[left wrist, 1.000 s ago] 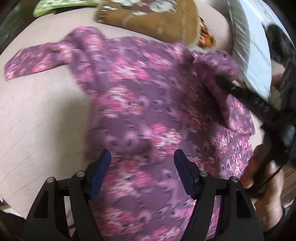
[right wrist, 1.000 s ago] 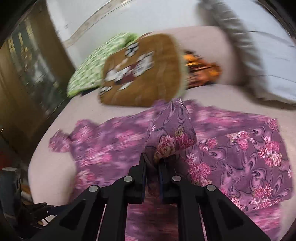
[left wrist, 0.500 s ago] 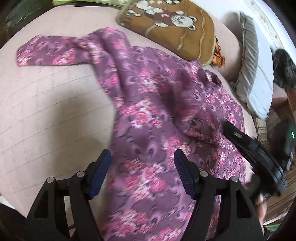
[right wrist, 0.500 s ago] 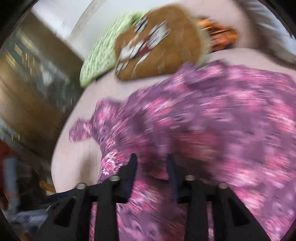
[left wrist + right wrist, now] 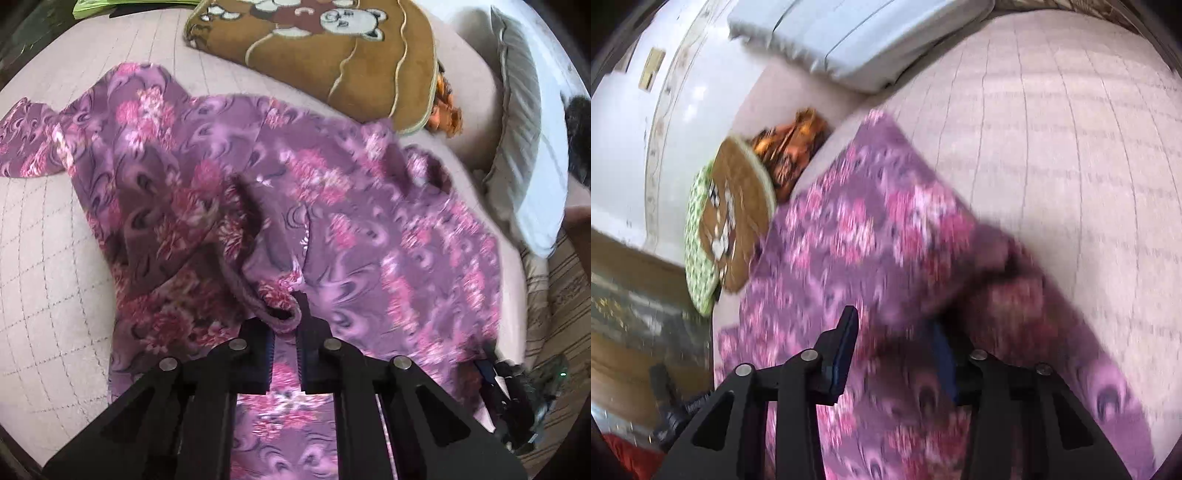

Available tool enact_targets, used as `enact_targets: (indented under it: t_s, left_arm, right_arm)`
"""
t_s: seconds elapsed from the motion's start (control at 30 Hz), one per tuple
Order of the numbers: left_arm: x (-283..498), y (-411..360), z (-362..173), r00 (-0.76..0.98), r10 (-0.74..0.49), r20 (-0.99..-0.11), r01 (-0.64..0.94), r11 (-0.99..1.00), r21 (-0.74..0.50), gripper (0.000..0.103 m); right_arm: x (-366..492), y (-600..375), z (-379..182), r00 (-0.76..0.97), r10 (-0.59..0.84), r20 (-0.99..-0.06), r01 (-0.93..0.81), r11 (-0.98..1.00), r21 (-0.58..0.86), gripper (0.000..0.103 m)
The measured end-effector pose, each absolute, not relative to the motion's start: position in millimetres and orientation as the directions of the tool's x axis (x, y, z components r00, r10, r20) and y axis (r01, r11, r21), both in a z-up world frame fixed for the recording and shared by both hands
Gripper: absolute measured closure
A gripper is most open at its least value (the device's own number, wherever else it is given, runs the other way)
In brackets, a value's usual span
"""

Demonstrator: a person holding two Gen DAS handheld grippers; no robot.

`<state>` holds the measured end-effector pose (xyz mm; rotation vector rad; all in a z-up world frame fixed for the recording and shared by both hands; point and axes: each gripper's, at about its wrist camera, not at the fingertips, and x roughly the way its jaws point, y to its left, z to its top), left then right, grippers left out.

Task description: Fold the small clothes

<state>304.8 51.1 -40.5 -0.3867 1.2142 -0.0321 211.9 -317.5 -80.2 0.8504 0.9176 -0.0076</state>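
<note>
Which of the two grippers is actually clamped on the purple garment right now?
The left gripper: its jaws pinch a rolled edge of the purple floral garment. The right gripper is spread open over the fabric.

The left black two-finger tool [image 5: 284,325] has its jaws pinched nearly together, while the right black tool [image 5: 894,350] has its jaws spread wide.

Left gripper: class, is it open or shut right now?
Shut. The left gripper pinches a rolled edge of the purple garment between its fingers.
</note>
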Motion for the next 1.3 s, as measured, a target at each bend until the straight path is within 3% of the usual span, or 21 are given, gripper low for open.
enact_targets:
  t_s: [0.13,0.27,0.33,0.4,0.5,0.6,0.67,0.83,1.0,1.3]
  left_arm:
    - [296,55,-27,0.395,-0.192,-0.899,-0.188,0.94,-0.283,0.095]
    - [293,55,-69,0.296,-0.172,-0.94,-0.229,0.942,-0.244,0.093]
    - [288,59,-64,0.332,-0.179,-0.926,-0.215,0.942,-0.259,0.091]
    - [283,62,-56,0.335,-0.191,-0.923,-0.185,0.947,-0.263,0.09]
    - [273,75,-43,0.339,-0.221,-0.914,-0.142,0.949,-0.282,0.085]
    - [263,109,-27,0.384,-0.23,-0.894,-0.155,0.939,-0.308,0.065]
    - [256,143,-19,0.416,-0.212,-0.884,-0.197,0.928,-0.315,0.047]
    - [261,252,-16,0.425,-0.146,-0.893,-0.372,0.871,-0.32,0.046]
    - [290,365,-29,0.36,-0.126,-0.924,-0.558,0.765,-0.321,0.046]
    - [336,433,-70,0.275,-0.118,-0.954,-0.657,0.701,-0.277,0.044]
  right_arm:
    - [214,-313,-57,0.687,0.314,-0.656,0.27,0.727,0.631,0.099]
    - [215,-317,-93,0.581,0.29,-0.76,0.35,0.755,0.555,0.099]
    - [209,-320,-95,0.59,0.301,-0.749,0.353,0.738,0.575,0.101]
    - [204,-312,-81,0.582,0.278,-0.765,0.349,0.764,0.543,0.09]
    - [196,-293,-58,0.581,0.284,-0.763,0.275,0.814,0.512,0.09]
    - [194,-260,-37,0.591,0.3,-0.749,0.166,0.863,0.477,0.09]
    - [201,-232,-27,0.582,0.316,-0.75,0.092,0.89,0.446,0.089]
    - [218,-160,-22,0.532,0.344,-0.774,-0.06,0.927,0.37,0.083]
    - [221,-123,-38,0.477,0.374,-0.795,-0.104,0.923,0.371,0.08]
    - [229,-96,-59,0.4,0.403,-0.823,-0.113,0.913,0.392,0.079]
